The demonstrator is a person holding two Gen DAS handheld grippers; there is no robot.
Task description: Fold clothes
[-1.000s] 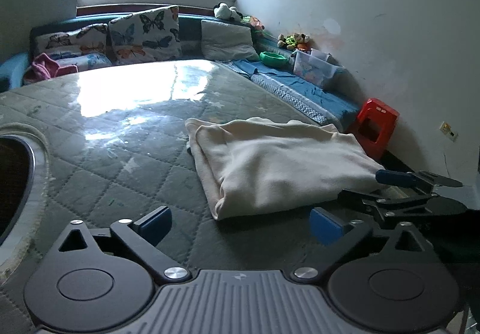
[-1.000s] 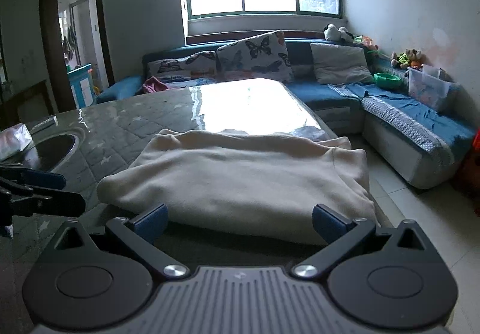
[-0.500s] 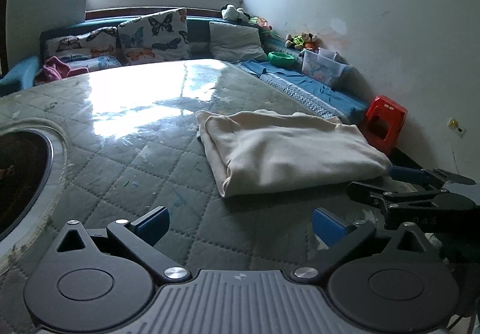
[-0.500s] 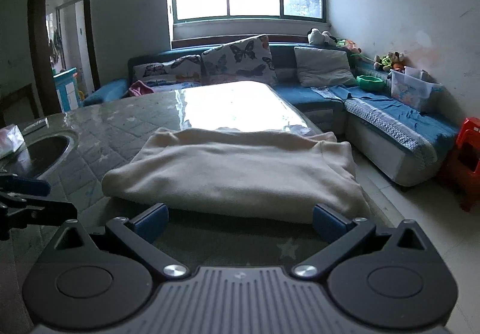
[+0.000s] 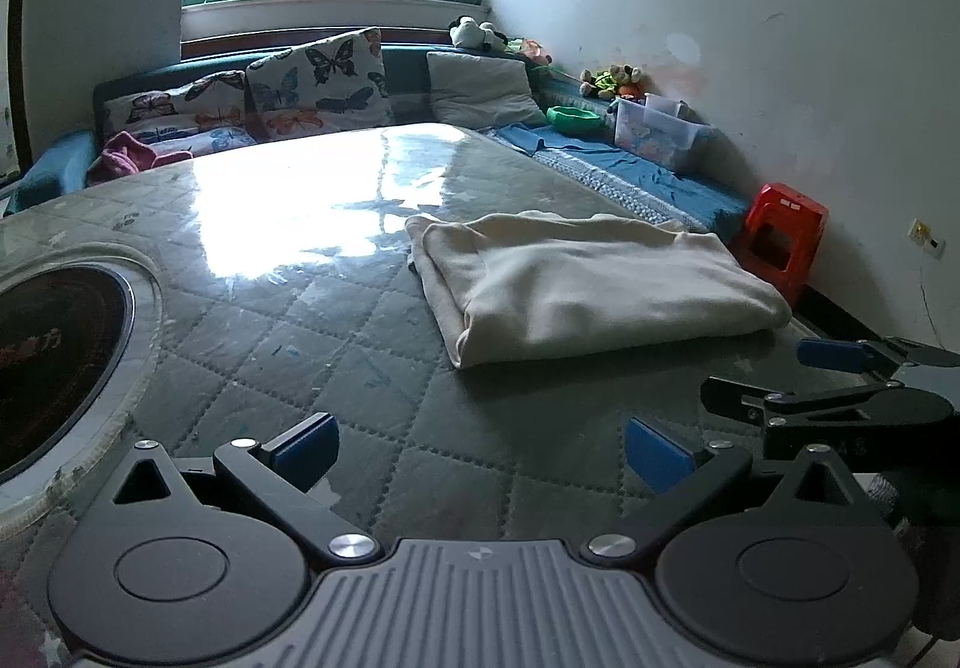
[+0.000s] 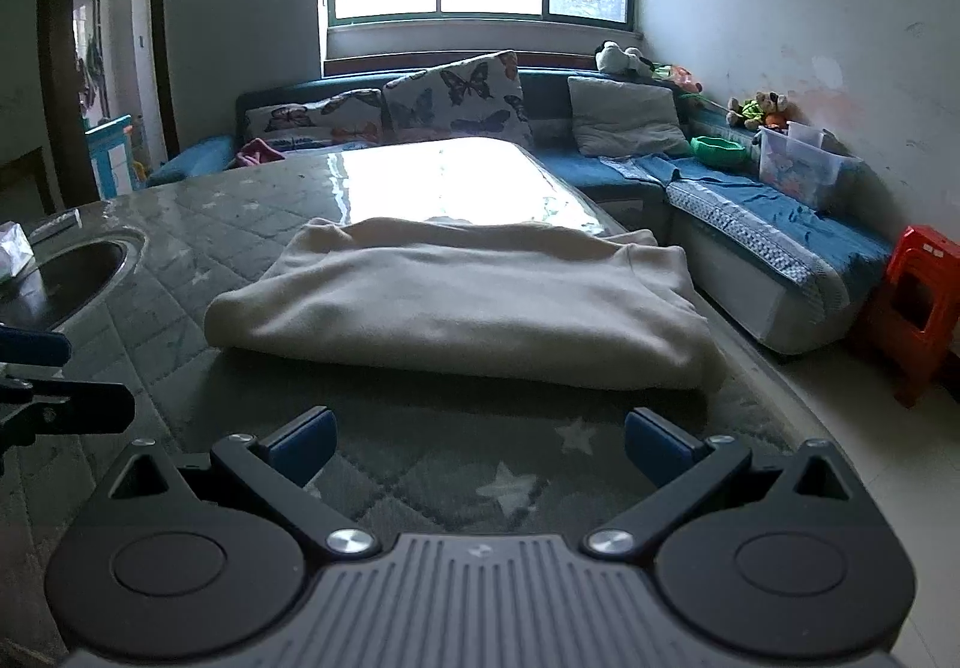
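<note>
The quilted table (image 5: 336, 344) carries a cream garment (image 6: 468, 302), lying folded into a thick rectangle near the table's right edge. It looks soft, light and floppy, so I judge a corner or a doubled edge the best place to pinch it. Left gripper (image 5: 477, 449) and right gripper (image 6: 477, 440) hover apart from it, jaws spread wide and empty.

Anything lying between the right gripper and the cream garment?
Nothing: in the right wrist view, only bare quilted table cover separates the open right gripper from the folded cream garment.
</note>
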